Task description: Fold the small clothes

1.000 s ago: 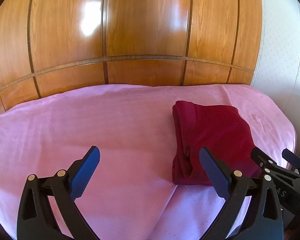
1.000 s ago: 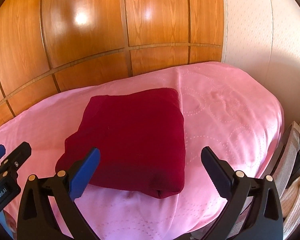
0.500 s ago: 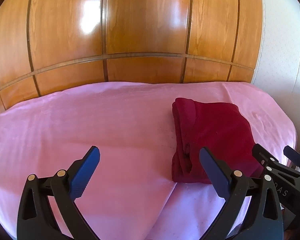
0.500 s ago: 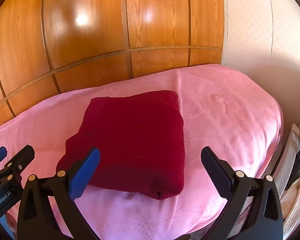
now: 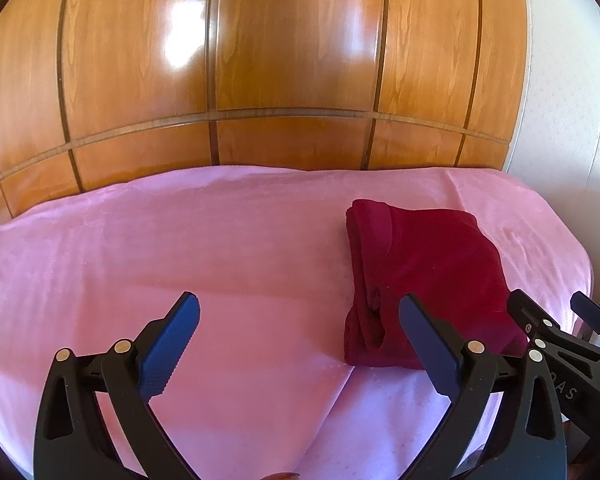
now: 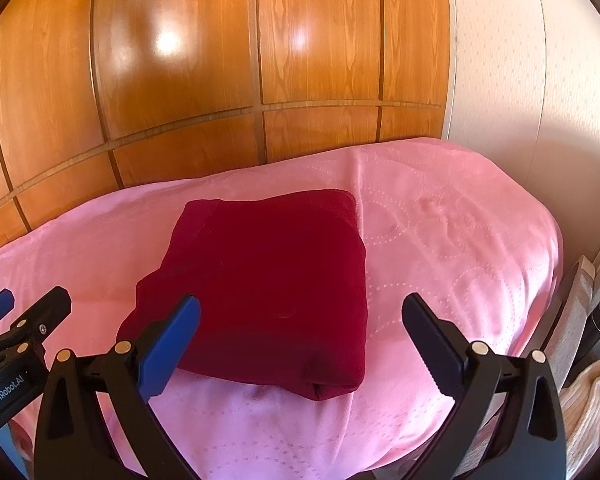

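A dark red garment [image 5: 424, 276] lies folded into a thick rectangle on the pink bedspread [image 5: 180, 248]. In the right wrist view the garment [image 6: 268, 280] sits just ahead of the gripper. My left gripper [image 5: 300, 344] is open and empty, above the bedspread to the left of the garment. My right gripper [image 6: 300, 344] is open and empty, held above the garment's near edge. Each gripper shows at the side of the other's view: the right one [image 5: 560, 332] and the left one [image 6: 24, 320].
A glossy wooden panelled wall [image 5: 292, 60] stands right behind the bed. A white wall [image 6: 540, 80] is on the right. A cream knitted cloth [image 6: 592, 404] and a dark handle [image 6: 598, 320] lie beyond the bed's right edge.
Both grippers have drawn back and up a little from the garment. The garment has not moved. Both stay open.
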